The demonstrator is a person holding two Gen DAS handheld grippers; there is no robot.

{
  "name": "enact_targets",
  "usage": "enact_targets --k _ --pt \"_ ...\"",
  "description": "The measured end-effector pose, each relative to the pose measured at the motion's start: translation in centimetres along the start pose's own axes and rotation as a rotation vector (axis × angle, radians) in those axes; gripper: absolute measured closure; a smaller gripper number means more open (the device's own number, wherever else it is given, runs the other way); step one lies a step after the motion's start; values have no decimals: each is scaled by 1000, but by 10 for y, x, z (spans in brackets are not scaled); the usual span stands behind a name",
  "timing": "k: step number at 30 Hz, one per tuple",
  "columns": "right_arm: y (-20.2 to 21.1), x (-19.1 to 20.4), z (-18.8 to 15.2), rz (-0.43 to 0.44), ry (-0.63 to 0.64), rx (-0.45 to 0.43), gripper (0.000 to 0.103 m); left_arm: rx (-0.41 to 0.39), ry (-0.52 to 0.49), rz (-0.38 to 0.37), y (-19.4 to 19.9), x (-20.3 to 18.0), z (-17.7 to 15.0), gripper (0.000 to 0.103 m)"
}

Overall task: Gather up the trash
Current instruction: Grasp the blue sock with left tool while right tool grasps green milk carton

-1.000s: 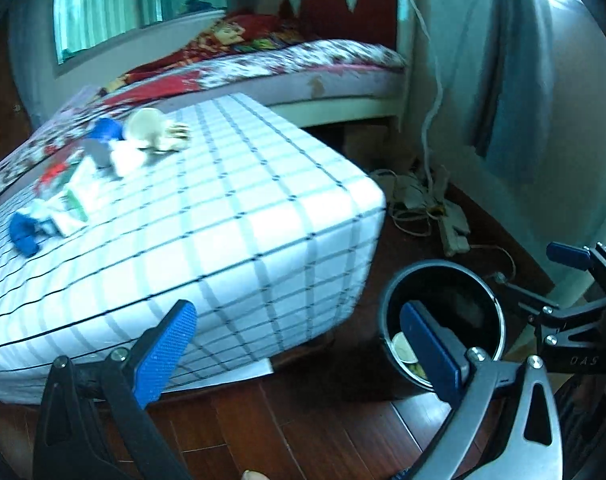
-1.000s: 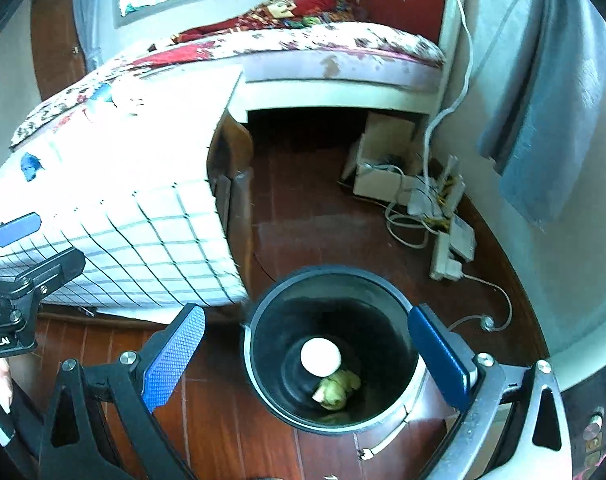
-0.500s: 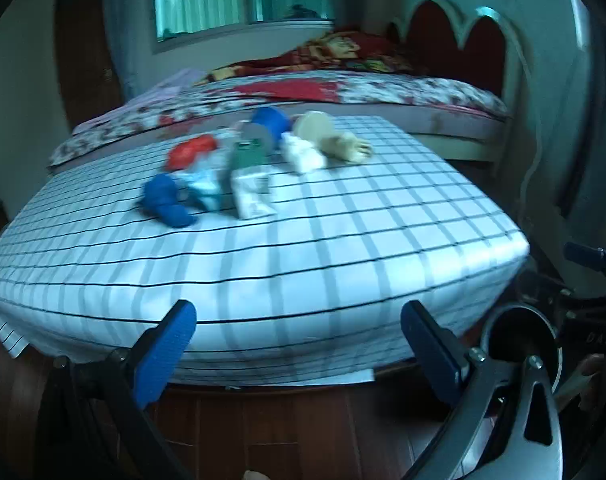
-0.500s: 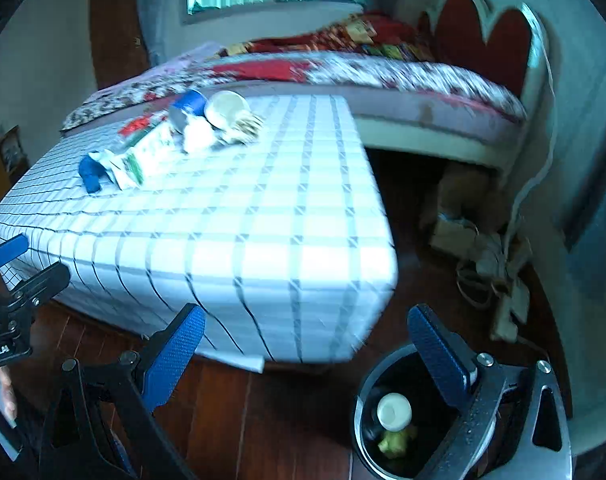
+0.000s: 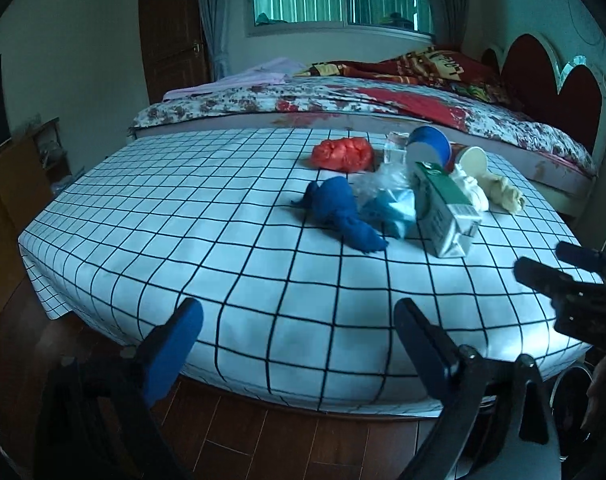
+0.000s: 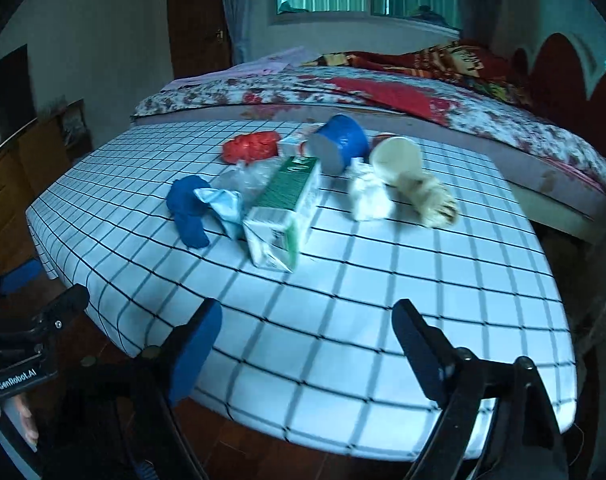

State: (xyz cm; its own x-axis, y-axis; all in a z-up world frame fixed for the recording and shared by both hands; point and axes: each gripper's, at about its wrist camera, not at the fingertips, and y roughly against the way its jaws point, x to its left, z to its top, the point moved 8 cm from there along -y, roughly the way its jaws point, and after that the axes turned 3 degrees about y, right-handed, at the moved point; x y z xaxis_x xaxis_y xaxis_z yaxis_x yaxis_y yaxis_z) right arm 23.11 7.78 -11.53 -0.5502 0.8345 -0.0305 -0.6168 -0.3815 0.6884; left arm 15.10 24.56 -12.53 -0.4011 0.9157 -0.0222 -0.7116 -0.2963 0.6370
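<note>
Several light scraps lie on my checked tabletop [image 6: 383,288]; both grippers [image 5: 299,340] [image 6: 307,340], just narrowing, hold nothing. The stiff green-and-white carton [image 6: 283,216] suits a grip across its flat sides.

The table [image 5: 183,216] wears a white cloth with thin black lines that make squares. Toward its far right corner lies a red crumpled bag [image 5: 342,154], a dark blue rag [image 5: 343,214], a light blue wrapper [image 5: 391,210], a white and green carton [image 5: 447,208], a blue cup [image 5: 431,146], a cream cup [image 5: 473,160], a white wad [image 5: 471,190] and a pale yellow glove [image 5: 503,192]. The bed [image 5: 343,100] behind has a white cover with red flowers. The floor [image 5: 263,440] is dark red-brown wood.
</note>
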Motion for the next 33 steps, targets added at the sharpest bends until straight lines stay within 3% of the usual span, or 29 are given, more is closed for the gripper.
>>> enact_targets --k 9,11,17,25,29,33 --pt "-69 9 34 27 4 59 31 19 -3 -29 -43 0 26 14" --pt "-80 1 37 28 -7 73 43 34 -1 -41 -55 -5 30 14" --pt "-90 -33 41 7 -47 67 48 46 11 -74 -91 -17 52 17" --pt "-103 -29 43 38 -21 69 58 128 0 -88 -131 -27 57 28" --pt "-106 -30 44 47 -36 70 59 176 5 -134 -140 -28 51 62" --pt "-104 -29 44 54 -28 65 60 156 12 -155 -129 -24 51 68"
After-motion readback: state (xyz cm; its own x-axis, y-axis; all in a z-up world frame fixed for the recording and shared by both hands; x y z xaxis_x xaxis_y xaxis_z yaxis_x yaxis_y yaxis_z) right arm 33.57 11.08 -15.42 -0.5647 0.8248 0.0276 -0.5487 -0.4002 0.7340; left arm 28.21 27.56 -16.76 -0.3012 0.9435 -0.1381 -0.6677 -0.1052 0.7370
